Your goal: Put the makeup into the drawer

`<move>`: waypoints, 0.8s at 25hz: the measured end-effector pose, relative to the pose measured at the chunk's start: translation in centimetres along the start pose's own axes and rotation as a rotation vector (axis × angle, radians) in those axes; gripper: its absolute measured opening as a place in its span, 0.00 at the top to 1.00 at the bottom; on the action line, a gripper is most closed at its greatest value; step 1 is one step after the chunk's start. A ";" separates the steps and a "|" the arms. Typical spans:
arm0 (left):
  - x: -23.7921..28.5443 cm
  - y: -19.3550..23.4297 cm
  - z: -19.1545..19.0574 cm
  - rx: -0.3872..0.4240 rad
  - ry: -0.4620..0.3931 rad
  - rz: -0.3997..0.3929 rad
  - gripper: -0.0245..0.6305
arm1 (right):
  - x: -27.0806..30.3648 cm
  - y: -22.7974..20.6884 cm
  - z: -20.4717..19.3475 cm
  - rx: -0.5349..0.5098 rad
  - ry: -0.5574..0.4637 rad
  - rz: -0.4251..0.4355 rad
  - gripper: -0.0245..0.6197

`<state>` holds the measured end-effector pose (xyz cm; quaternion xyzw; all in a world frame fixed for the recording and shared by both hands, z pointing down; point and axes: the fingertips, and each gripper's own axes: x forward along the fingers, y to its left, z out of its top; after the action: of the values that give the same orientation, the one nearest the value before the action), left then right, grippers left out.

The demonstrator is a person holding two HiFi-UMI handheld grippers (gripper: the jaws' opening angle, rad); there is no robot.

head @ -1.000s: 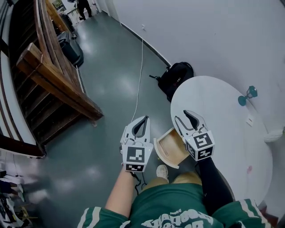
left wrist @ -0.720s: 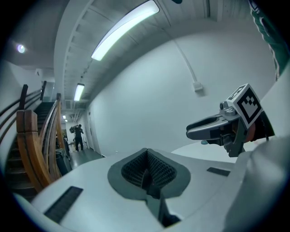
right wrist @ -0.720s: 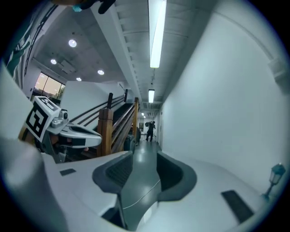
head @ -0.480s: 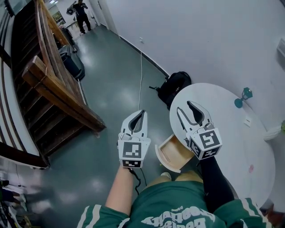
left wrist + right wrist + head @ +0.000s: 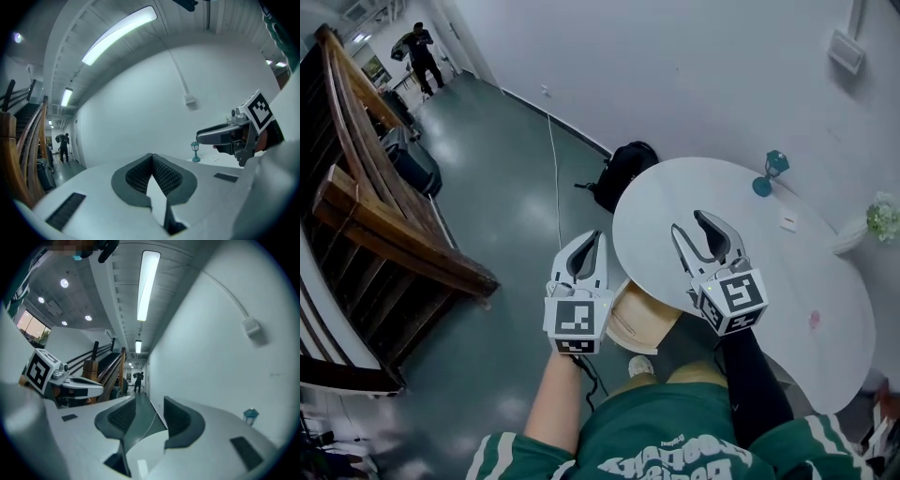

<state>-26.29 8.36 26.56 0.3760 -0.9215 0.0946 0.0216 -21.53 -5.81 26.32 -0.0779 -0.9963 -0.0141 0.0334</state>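
Beneath the table (image 5: 787,272), drawer (image 5: 645,323) partly hidden beside left gripper (image 5: 596,240).

My left gripper (image 5: 592,242) and right gripper (image 5: 689,225) are white with dark grey ribbed pads (image 5: 138,177) and black-and-white square markers (image 5: 578,319). The round table (image 5: 787,281) is white, the drawer (image 5: 642,323) pale wood, the lantern figurine (image 5: 766,173) teal, the backpack (image 5: 623,173) black.

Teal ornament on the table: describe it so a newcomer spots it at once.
Find the round white table by the white wall. Near its far edge, close to the wall, stands a small teal lantern-shaped ornament on a thin stem and round foot. It alone is teal and upright; the small white tag beside it lies flat, and the flowers farther right are pale.
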 end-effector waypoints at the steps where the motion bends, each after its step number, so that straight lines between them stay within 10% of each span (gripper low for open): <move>1: 0.7 -1.3 0.3 -0.003 -0.006 -0.017 0.96 | -1.0 -1.4 -0.1 0.007 0.003 -0.025 0.66; 20: 8.2 -35.1 7.0 0.029 -0.069 -0.466 0.96 | -28.3 -25.0 -1.4 0.049 0.021 -0.472 0.65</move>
<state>-7.48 -23.16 26.14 0.5820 -0.8085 0.0874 0.0058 2.55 -34.94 25.18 0.1584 -0.9865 0.0019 0.0413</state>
